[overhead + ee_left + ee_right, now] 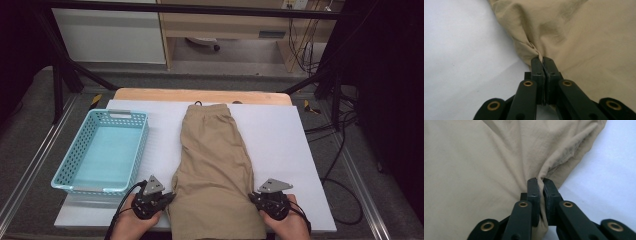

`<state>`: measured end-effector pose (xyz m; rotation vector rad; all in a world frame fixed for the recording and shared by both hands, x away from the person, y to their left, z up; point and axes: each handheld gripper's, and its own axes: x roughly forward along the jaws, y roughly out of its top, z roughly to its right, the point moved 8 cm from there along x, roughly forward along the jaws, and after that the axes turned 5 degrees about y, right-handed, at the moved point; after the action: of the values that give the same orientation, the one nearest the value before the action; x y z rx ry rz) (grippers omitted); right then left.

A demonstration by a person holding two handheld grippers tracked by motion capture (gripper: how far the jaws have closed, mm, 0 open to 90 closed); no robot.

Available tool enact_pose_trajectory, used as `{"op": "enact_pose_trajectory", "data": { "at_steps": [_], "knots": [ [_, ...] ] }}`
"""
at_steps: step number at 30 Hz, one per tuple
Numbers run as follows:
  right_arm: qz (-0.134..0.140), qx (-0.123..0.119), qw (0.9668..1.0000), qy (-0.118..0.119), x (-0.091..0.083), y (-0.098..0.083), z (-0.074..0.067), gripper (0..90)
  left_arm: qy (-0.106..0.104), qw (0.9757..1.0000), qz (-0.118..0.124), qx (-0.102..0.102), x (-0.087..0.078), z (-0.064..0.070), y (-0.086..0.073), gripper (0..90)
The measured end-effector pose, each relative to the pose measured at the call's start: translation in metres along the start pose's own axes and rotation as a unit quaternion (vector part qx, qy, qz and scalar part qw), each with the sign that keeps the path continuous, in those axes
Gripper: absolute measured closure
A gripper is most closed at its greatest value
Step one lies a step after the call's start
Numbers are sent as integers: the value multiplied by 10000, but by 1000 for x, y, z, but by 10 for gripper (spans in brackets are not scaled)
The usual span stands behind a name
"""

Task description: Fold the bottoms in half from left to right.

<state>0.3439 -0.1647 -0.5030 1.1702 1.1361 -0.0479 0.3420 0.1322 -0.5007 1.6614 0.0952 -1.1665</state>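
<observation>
White sheeting covers the table, and on it the tan shorts lie flat, long axis running straight away from the person, near end at the front edge. Left tongs and right tongs flank that end, each clamped tight on a pinch of side hem (cloth puckers between the jaws). Both hands sit equally near, so a fold would likely carry the fabric forward. A teal basket stands left.

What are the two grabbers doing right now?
Left gripper: closed, pinching the left edge of the tan shorts.
Right gripper: closed, pinching the shorts' right edge.
</observation>
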Motion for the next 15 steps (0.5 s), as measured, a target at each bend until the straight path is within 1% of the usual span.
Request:
{"op": "enact_pose_trajectory", "data": {
  "at_steps": [2,3,4,5,6,8,9,11,12,14,15],
  "knots": [
    [86,94,9999,38,0,3,2,760,-11,10000,0,-66,1,1,2,877],
    [127,135,9998,38,0,4,3,714,7,9999,19,-98,1,1,2,860],
    [175,167,9997,30,0,6,4,654,58,9999,39,-132,0,1,3,810],
    [233,190,9995,32,-1,8,5,592,152,9997,102,-168,-1,0,5,743],
    [285,212,9994,6,-2,10,6,554,224,9995,178,-153,-1,0,7,710],
    [415,189,9989,-98,-2,16,8,464,354,9988,299,-175,-2,-1,12,625],
    [467,180,9986,-169,-1,20,10,414,404,9985,325,-149,-1,-1,14,583],
    [497,203,9982,-256,1,28,15,365,426,9980,410,-224,1,-1,20,499],
    [528,206,9979,-310,1,33,17,352,398,9979,452,-246,1,-1,24,466],
    [599,250,9972,-362,5,44,22,348,355,9966,656,-354,1,-2,37,431],
    [630,349,9968,-360,8,50,24,346,374,9961,723,-342,1,-3,44,410]
  ]
}}
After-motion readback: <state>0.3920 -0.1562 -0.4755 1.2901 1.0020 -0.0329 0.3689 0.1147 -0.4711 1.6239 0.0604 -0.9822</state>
